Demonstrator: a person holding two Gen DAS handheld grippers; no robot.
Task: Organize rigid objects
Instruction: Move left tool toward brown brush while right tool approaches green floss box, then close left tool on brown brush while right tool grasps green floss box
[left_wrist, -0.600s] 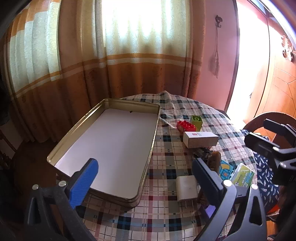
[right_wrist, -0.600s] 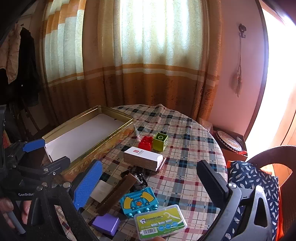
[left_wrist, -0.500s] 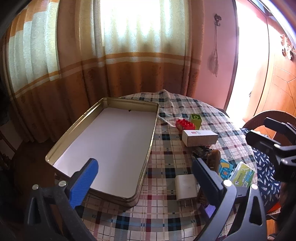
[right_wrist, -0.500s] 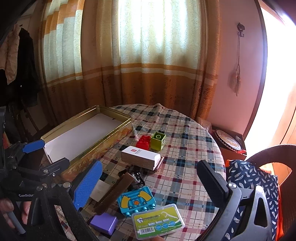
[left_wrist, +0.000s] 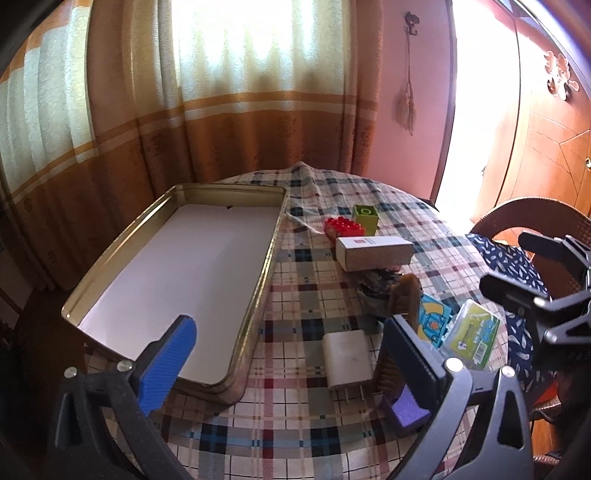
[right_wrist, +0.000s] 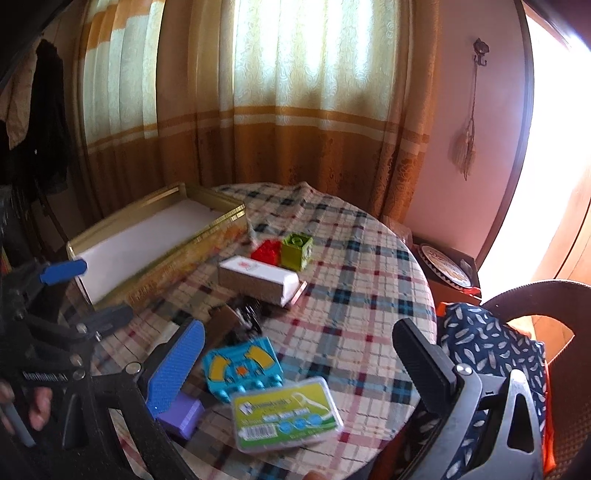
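Through the left wrist camera we see our left gripper (left_wrist: 291, 349) spread wide and empty above the near corner of the gold tin tray (left_wrist: 258, 291), whose white-lined floor holds nothing yet. On the plaid-clothed table (left_wrist: 306, 295) to its right lie a white charger plug (left_wrist: 347, 360), a white carton (left_wrist: 373, 251), a red brick (left_wrist: 343, 227) touching a green block (left_wrist: 365, 218), a brown comb-like piece (left_wrist: 404, 299) and a purple block (left_wrist: 404, 404) partly hidden behind our right-hand finger; the other gripper reaches in from the right edge. Through the right wrist camera, which is motion-blurred, our right gripper (right_wrist: 303, 363) also stands wide and holds nothing, hovering over a floss-pick case (right_wrist: 284, 413), with a blue toy brick (right_wrist: 240, 367) just beyond it and the purple block (right_wrist: 181, 413) beside our blue pad; the tin tray (right_wrist: 162, 266) sits well apart on the left. We judge the sorting has not started. The case lies near the table's edge, so a slanted closing could push it off instead of gripping it. Its smooth lid may slip between the pads. The pieces are crowded together, so a finger coming down could knock the blue brick or the purple block. With both grippers working close, they may collide on the way to the tray.
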